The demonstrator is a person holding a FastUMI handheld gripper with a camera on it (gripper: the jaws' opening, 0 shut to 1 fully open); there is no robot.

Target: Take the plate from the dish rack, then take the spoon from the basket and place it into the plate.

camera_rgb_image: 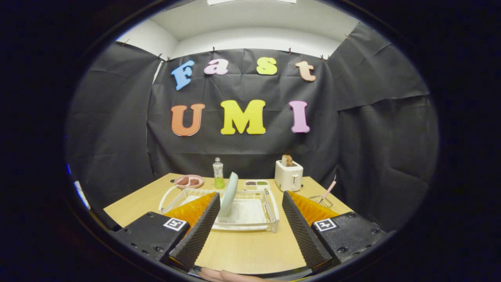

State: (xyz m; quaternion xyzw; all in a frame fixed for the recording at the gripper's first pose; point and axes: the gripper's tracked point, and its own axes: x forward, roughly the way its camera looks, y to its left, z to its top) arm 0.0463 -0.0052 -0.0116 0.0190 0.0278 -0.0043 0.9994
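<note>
Spreading across the lower half of the scene, a light wooden table (242, 250) carries everything. On it, just ahead of the fingers, sits a white dish rack (250, 219), and a pale green plate (229, 194) stands on edge inside it, leaning slightly, close to the left finger's tip. The claw (250, 197) is wide open, its fingers apart with bare table and the rack between them, gripping and touching nothing. Beyond the rack stand a white toaster (289, 176) with bread in its slot, a pink dish (188, 181) of brown food, a clear bottle (218, 173) with green liquid, and a small divided tray (256, 184). To the right of the right finger, a wire basket (321, 201) holds a pink-handled spoon (328, 190), tilted.
</note>
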